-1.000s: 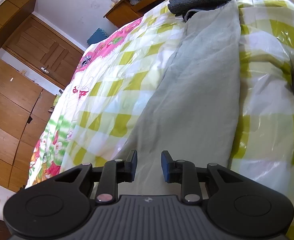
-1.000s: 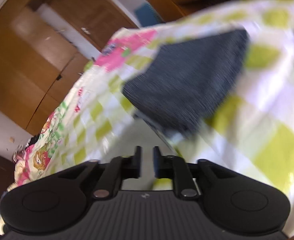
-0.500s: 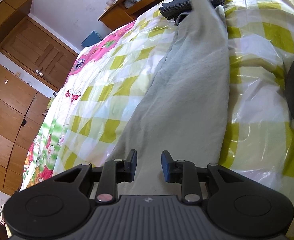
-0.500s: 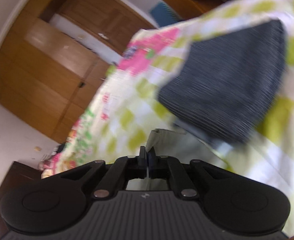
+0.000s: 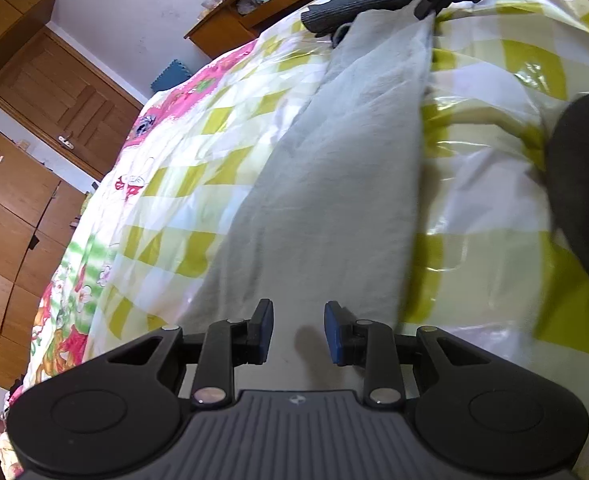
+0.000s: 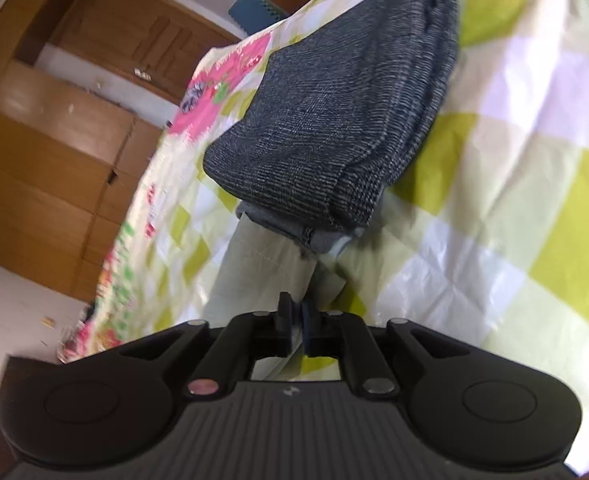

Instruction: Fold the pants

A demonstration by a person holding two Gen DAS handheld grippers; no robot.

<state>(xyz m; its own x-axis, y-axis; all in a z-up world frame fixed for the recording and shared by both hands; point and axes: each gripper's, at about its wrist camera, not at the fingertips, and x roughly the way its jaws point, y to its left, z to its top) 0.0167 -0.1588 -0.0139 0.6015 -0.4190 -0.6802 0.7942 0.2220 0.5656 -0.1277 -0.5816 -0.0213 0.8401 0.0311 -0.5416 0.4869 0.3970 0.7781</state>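
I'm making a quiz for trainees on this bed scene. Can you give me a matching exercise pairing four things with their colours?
Things:
1. pants
2. folded garment
3. door
4. bed cover

Colours:
A. brown wood
B. pale grey-green
C. white and yellow-green checks
D. dark grey knit

Pairs: 1-B, 2-D, 3-A, 4-C

- Left gripper [image 5: 297, 332]: jaws parted, tilted downward, nothing pinched between the pads.
- Right gripper [image 6: 295, 322]: jaws nearly together and opening, pale cloth edge between the fingertips.
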